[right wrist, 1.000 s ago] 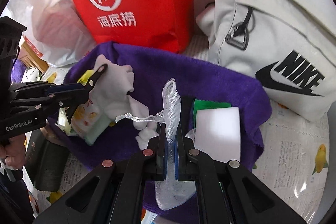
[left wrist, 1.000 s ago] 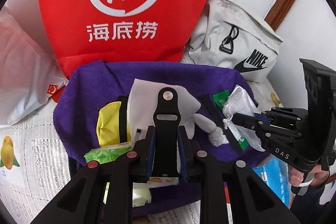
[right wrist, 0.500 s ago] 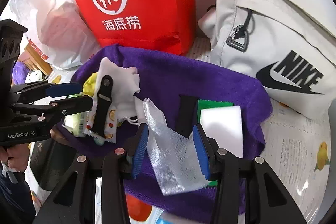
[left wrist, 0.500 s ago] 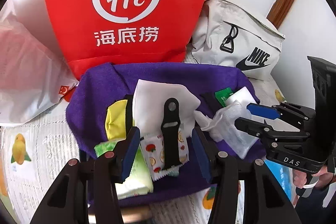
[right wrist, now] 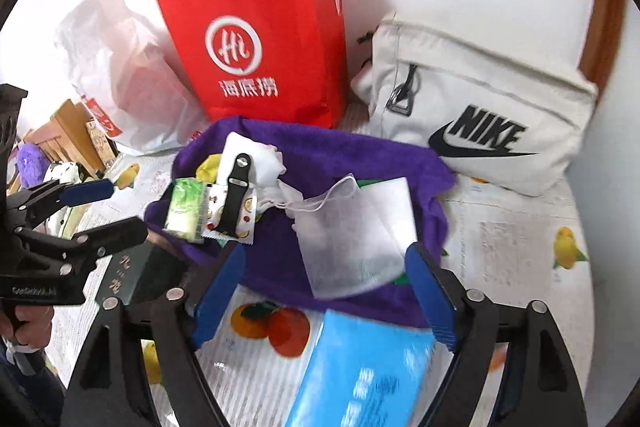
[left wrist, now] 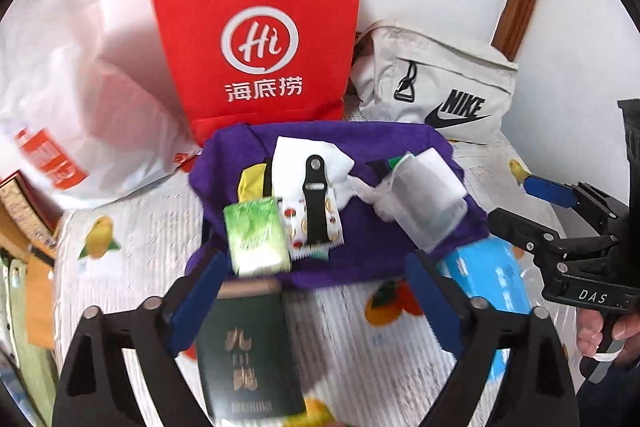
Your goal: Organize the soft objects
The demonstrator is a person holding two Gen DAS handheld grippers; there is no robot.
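Left wrist view: the left hand-held gripper (left wrist: 316, 301) has its jaws spread wide, having just been opening, with nothing between the pads. Below it lies a dark green box (left wrist: 250, 351) on the worktop (left wrist: 132, 247), which carries a fruit-print cover. Ahead, a purple towel (left wrist: 360, 143) bears the soft items: a white cloth (left wrist: 292, 155), a black strap (left wrist: 314, 199) on a fruit-print packet (left wrist: 334, 231), a green tissue pack (left wrist: 256, 235), a yellow item (left wrist: 252, 183) and a mesh bag (left wrist: 428, 203) over a white sponge (left wrist: 434, 157).

Right wrist view: the right hand-held gripper (right wrist: 326, 293) is likewise spread, its jaws just opened, and empty; the mesh bag (right wrist: 348, 239) rests on the towel (right wrist: 328, 155) just ahead of its fingertips. A blue pack (right wrist: 360, 371) lies on the worktop near the towel's front edge. Behind the towel stand a red bag (right wrist: 260, 39), a white plastic bag (right wrist: 120, 67) and a grey Nike bag (right wrist: 480, 107). The left gripper shows at the left edge of this view, held by a hand (right wrist: 28, 323).
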